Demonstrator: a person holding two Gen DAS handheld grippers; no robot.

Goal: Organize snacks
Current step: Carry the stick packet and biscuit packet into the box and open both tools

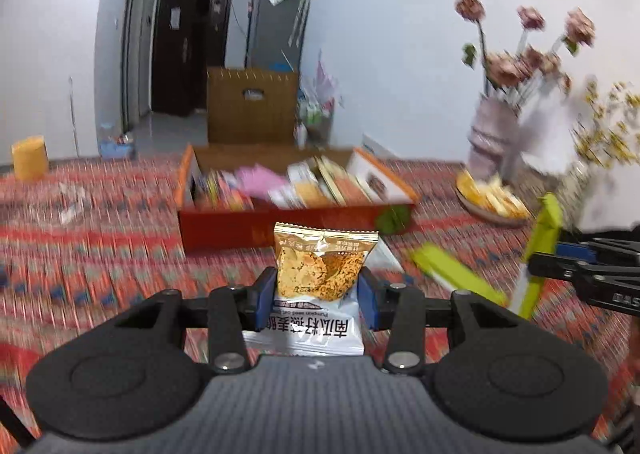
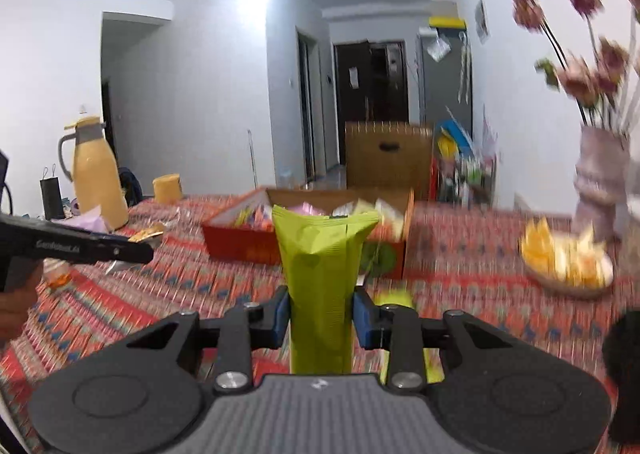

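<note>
Motion blur smears the patterned red tablecloth [image 1: 100,254] and the plate of yellow snacks [image 2: 568,258] at right. The left gripper [image 1: 316,294], low centre, is clamped on a gold snack packet [image 1: 320,266] whose lower end is hidden behind the gripper body. The right gripper [image 2: 320,320] is clamped on a green packet [image 2: 320,274]. Both packets are raised in front of the open red box [image 1: 280,226] of snacks at mid-frame, with bare cloth between.
</note>
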